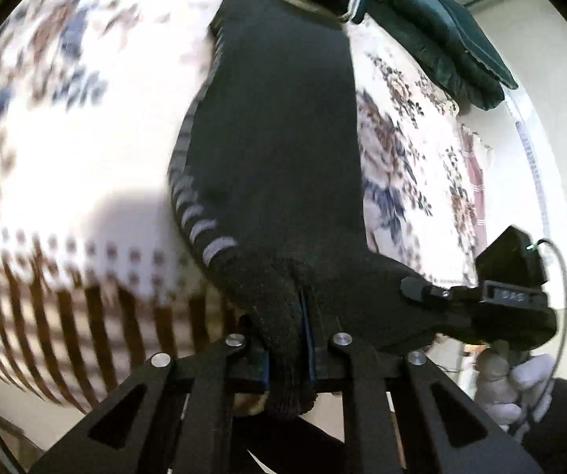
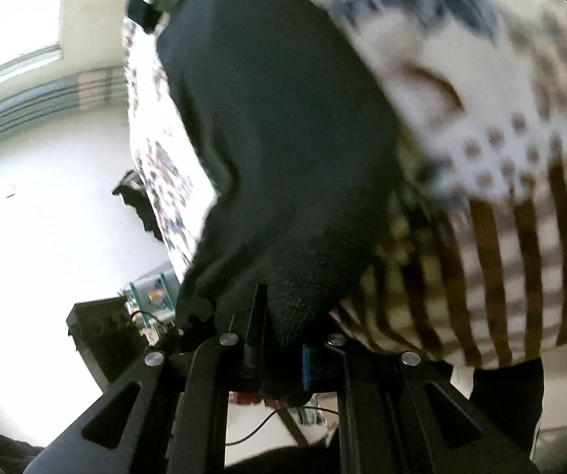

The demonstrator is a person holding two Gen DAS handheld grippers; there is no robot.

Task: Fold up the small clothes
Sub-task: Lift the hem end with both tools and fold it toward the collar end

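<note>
Sock [image 1: 275,150], black knit with pale grey bars along one edge, stretched out above a floral bedspread [image 1: 85,118] and lifted clear of it at the near end. Fine ribbed weave at the cuff, bunched where gripped. Left gripper [image 1: 289,351] angled steeply down, fingers [image 1: 264,367] clamped together on the sock's near end, blue pads pressing the fabric from both sides. Right gripper [image 2: 279,347] tilted less steeply, fingers [image 2: 307,363] likewise closed on the sock [image 2: 275,138], cloth bulging out between the black bars. In the left wrist view, seen off to the right holding a neighbouring corner of the same sock, with a white-gloved hand [image 1: 512,387] behind. Bedspread cream with blue and brown flowers, dotted band and brown stripes near the hem. Dark green garments [image 1: 441,31] piled at the far edge of the bed. Much motion blur on the cover.
</note>
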